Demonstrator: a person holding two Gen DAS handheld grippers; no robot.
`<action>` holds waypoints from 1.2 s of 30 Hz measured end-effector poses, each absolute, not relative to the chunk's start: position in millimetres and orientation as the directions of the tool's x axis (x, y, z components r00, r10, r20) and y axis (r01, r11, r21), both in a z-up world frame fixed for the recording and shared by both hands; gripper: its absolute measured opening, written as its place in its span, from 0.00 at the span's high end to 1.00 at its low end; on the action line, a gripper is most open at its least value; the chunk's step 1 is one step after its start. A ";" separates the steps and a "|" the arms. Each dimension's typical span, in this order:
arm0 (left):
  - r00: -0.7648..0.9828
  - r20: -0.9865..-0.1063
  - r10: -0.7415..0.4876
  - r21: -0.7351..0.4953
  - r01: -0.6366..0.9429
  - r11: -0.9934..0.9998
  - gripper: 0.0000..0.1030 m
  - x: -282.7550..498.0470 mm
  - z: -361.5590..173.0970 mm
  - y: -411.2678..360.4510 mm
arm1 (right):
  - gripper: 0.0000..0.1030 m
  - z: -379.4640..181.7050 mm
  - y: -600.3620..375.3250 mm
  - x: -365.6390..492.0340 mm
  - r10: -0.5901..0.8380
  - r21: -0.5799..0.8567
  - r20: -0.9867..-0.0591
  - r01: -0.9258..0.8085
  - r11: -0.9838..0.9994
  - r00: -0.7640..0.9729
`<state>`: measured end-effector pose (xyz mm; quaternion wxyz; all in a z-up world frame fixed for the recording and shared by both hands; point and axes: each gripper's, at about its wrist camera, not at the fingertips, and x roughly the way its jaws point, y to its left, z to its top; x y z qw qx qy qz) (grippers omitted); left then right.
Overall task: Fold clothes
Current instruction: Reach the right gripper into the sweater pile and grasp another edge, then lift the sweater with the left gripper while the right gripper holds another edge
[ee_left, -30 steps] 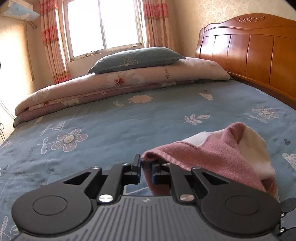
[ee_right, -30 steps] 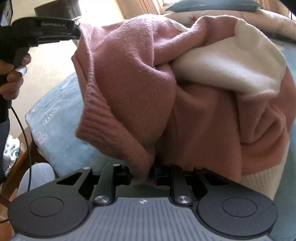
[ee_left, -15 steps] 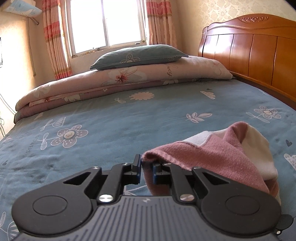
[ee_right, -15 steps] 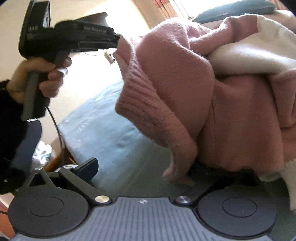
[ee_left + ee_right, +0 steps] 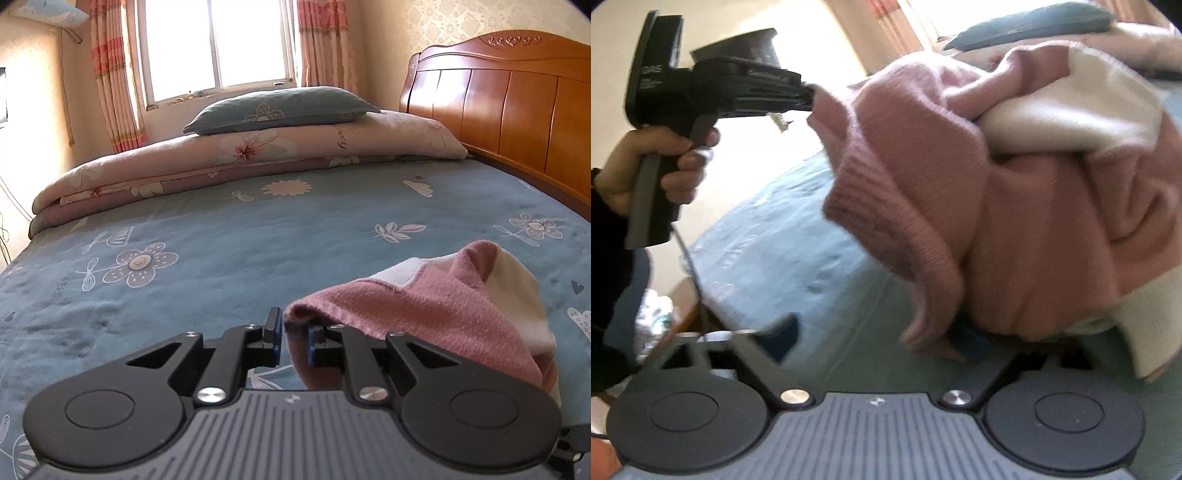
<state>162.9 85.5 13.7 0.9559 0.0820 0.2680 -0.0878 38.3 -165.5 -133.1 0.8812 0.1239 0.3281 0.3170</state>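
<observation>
A pink and cream knitted sweater [image 5: 443, 306] lies bunched on the blue flowered bedsheet [image 5: 258, 240]. My left gripper [image 5: 295, 332] is shut on its pink ribbed edge and holds that corner up. In the right wrist view the same left gripper [image 5: 809, 101] pinches the sweater [image 5: 1034, 221] at the upper left. My right gripper [image 5: 894, 332] sits low in front of the heap with its jaws wide apart and closing. A loose pink hem hangs between them, and neither pad presses on it. The right finger is partly hidden under the cloth.
A folded flowered quilt [image 5: 240, 158] with a teal pillow [image 5: 280, 110] lies along the far side of the bed. A wooden headboard [image 5: 517, 110] stands to the right. A person's hand [image 5: 646, 166] grips the left tool beyond the bed's edge [image 5: 713, 295].
My right gripper has let go of the pink hem, opened wide and drawn back a little. The left gripper keeps its hold and has not moved.
</observation>
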 end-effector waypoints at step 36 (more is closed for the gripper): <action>0.806 -0.566 -0.170 0.369 0.433 0.823 0.58 130.5 -34.8 79.0 | 0.89 4.3 -207.0 78.0 0.281 0.017 -0.412 -0.301 0.953 0.867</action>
